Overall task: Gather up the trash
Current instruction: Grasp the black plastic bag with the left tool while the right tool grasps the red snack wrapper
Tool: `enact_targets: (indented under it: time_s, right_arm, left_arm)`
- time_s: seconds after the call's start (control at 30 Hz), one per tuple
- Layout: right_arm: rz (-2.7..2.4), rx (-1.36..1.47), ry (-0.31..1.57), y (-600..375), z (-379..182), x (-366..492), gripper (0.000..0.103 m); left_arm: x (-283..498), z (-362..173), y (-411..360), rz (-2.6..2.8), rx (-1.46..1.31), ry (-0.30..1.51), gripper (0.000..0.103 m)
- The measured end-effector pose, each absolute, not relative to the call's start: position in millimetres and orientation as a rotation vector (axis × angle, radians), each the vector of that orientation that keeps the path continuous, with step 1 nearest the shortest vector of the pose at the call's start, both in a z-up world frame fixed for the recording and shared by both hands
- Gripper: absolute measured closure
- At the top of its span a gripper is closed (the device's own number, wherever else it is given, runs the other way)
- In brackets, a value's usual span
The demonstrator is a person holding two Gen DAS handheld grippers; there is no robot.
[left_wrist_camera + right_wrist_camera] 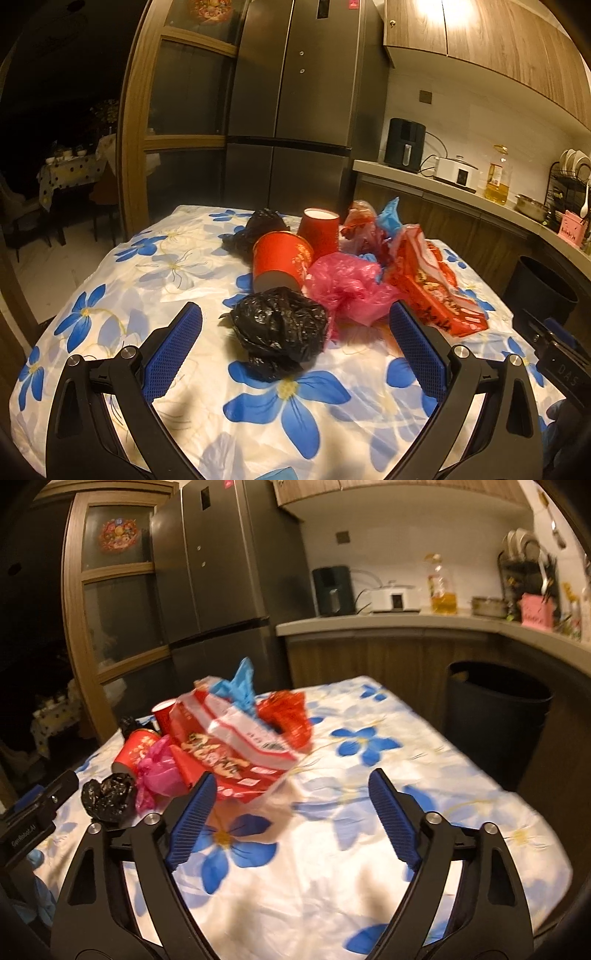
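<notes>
Nearest, the left gripper [295,328] is held wide with nothing gripped, the crumpled black bag [282,328] lying between its pads; the right gripper [291,805] is spread over bare tablecloth [369,867], empty. Beyond, the trash pile may be disturbed: the tipped red cup [280,262] could be rolled, the light pink bag [343,284] dragged. Farther right, the bin [495,716] stands beside the table; pieces could be dropped short.

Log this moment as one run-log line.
left gripper: open, near black bag | right gripper: open, empty | trash on table | bin: beside table
</notes>
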State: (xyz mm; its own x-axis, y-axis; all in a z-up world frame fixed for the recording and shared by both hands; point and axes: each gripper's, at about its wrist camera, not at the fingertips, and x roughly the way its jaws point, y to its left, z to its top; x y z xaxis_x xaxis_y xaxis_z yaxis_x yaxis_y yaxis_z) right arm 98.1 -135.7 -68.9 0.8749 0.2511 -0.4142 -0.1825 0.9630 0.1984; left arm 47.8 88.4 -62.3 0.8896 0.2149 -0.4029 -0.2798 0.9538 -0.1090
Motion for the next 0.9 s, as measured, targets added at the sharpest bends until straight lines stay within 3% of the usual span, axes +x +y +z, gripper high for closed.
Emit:
enact_targets:
  time_s: [0.27,0.37,0.77,0.9]
  right_arm:
    - [0.265,0.152,0.461,-117.9,-76.1,107.8,0.022]
    - [0.274,0.155,0.462,-116.7,-76.9,111.8,0.022]
    - [0.346,0.080,0.425,-88.6,-79.6,109.3,0.022]
    - [0.347,0.017,0.417,-76.1,-82.7,107.9,0.024]
  left_arm:
    - [68.8,-72.1,105.2,0.272,-0.185,0.441,0.008]
    - [84.2,-81.9,111.0,0.261,-0.194,0.507,0.013]
    - [96.3,-100.5,119.8,0.196,-0.251,0.619,0.068]
    - [86.5,-94.7,127.4,0.168,-0.325,0.599,0.074]
